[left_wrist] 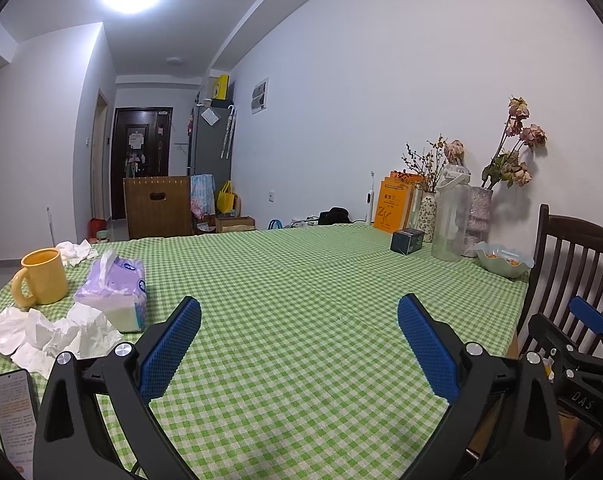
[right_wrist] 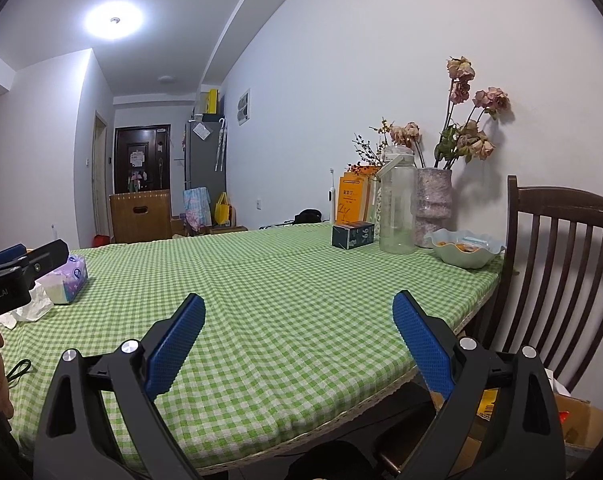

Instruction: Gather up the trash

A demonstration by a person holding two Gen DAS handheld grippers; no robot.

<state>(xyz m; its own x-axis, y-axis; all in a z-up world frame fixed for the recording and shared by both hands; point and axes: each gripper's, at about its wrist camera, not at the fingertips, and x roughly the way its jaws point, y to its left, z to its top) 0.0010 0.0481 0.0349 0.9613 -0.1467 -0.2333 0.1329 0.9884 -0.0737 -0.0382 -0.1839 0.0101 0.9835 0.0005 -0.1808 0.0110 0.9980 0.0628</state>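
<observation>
Right, at the far left of my left wrist view, about eight o'clock, a phone with a lit screen of text (left_wrist: 15,420) lies flat on the green-and-white checked tablecloth (left_wrist: 301,300). Just above it, at nine o'clock, a heap of crumpled white tissues (left_wrist: 49,336) sits on the cloth, touching the foot of a purple plastic tissue pack (left_wrist: 117,292) with a sheet poking from its top. A yellow ceramic mug (left_wrist: 41,280) stands upright just beside the pack, and a second wad of crumpled white tissue (left_wrist: 75,252) lies behind the mug near the table's far edge.

My left gripper (left_wrist: 299,344) hangs over bare cloth at six o'clock, its blue-padded fingers (left_wrist: 169,356) spread wide with nothing between them; the trash sits off to its left, untouched.

Towards three o'clock, by the wall, I see a small dark box (left_wrist: 407,240), a clear plastic water bottle (left_wrist: 449,220), a speckled vase of dried pink flowers (left_wrist: 479,216) and a pale green wavy-rimmed bowl (left_wrist: 501,260). A dark wooden slat-back chair (left_wrist: 573,256) stands at the table's right end.

In the right wrist view, my right gripper (right_wrist: 299,340) is over the near right corner of the table, fingers (right_wrist: 173,352) likewise parted and empty. The tissue pile shows at nine o'clock there, partly hidden behind the left gripper's body.
</observation>
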